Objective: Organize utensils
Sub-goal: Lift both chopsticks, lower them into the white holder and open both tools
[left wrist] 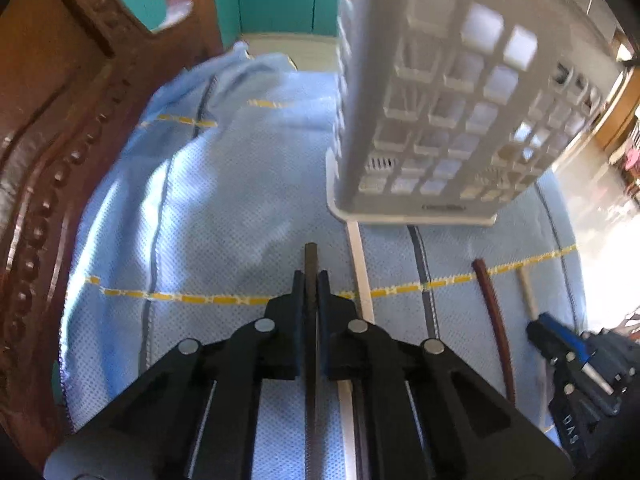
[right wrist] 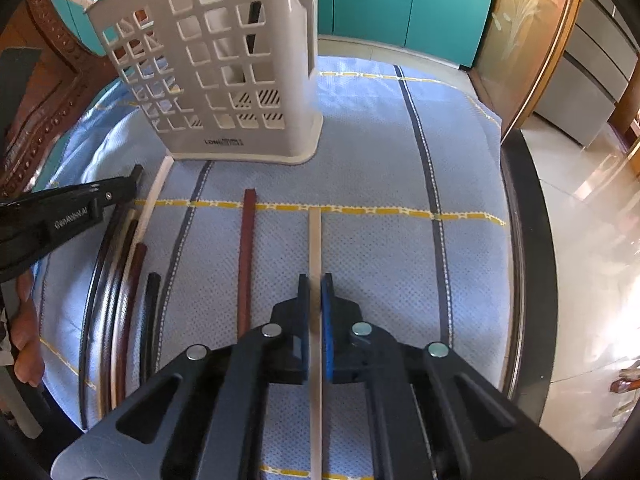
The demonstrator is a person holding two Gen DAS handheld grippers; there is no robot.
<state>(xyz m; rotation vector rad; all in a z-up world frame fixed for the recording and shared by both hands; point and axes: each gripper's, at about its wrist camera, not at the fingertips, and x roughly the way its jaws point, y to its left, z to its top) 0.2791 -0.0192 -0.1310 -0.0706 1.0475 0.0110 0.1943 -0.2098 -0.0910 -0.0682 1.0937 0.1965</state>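
A white perforated utensil caddy (left wrist: 448, 120) (right wrist: 224, 76) stands on the blue cloth. My left gripper (left wrist: 311, 280) is shut on a dark chopstick (left wrist: 310, 256) that sticks out ahead of the fingers; the gripper also shows at the left of the right wrist view (right wrist: 120, 188). My right gripper (right wrist: 315, 280) is shut on a beige chopstick (right wrist: 314, 236) that lies along the cloth; the gripper also shows in the left wrist view (left wrist: 538, 328). A reddish-brown chopstick (right wrist: 246, 256) (left wrist: 494, 312) lies beside it. A white chopstick (left wrist: 360, 264) (right wrist: 154, 196) lies near the caddy's base.
A blue waffle cloth (right wrist: 380, 160) with yellow and dark stripes covers the round table. Several more chopsticks (right wrist: 132, 280) lie at the table's left edge. A carved wooden chair back (left wrist: 48, 140) stands at the left. Teal cabinets (right wrist: 400, 0) are behind.
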